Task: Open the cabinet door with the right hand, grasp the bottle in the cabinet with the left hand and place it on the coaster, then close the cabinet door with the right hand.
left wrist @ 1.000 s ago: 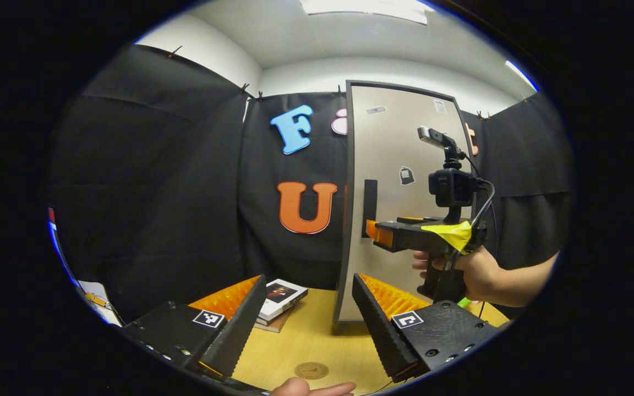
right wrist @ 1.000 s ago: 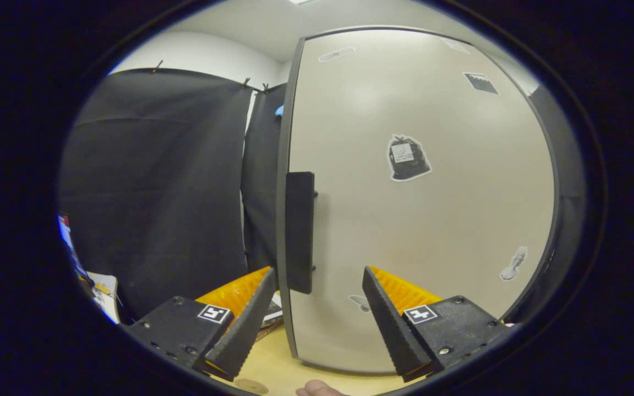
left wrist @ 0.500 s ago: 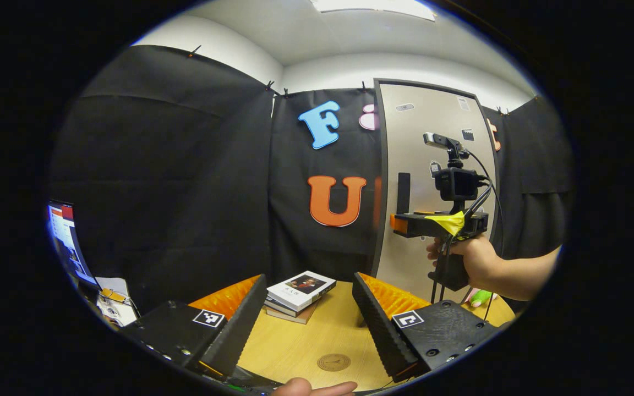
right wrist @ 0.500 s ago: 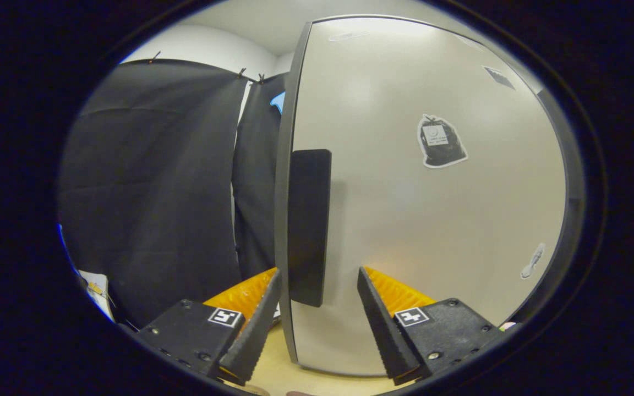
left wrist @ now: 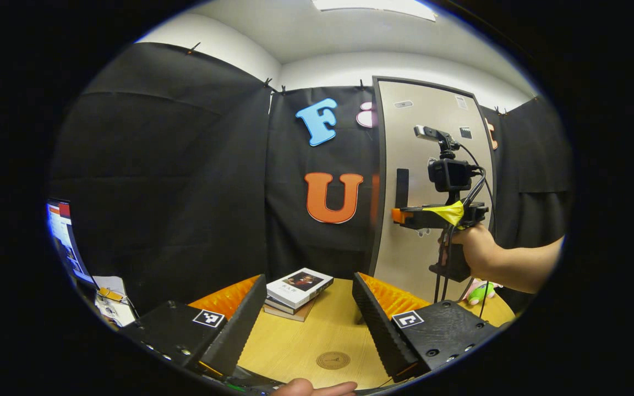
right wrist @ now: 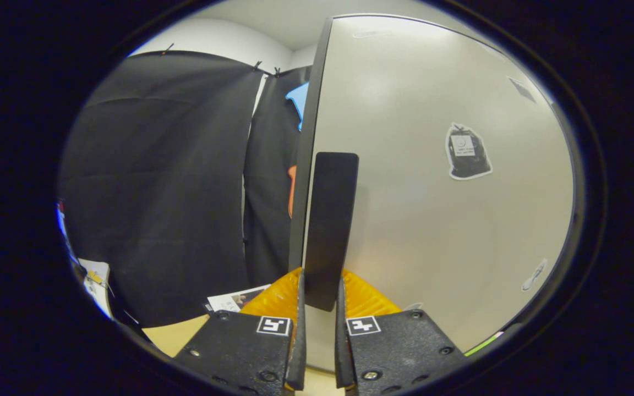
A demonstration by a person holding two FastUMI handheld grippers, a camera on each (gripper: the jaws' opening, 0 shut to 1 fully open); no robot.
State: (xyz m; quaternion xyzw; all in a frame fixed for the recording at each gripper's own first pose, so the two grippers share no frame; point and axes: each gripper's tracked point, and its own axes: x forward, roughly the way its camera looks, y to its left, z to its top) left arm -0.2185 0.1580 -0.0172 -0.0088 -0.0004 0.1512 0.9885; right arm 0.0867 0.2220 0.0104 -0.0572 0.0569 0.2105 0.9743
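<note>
Right gripper (right wrist: 320,308) clamped on door handle (right wrist: 328,231) — left gripper (left wrist: 303,319) agape

The left gripper (left wrist: 303,313) holds its fingers wide apart at six o'clock over the wooden table (left wrist: 295,344). A round coaster (left wrist: 333,360) lies between them, near the edge. Stacked books (left wrist: 298,289) sit just beyond. At three o'clock a hand (left wrist: 474,250) holds the right gripper (left wrist: 399,215) level at the handle (left wrist: 402,188) of the shut cabinet door (left wrist: 432,187).
</note>
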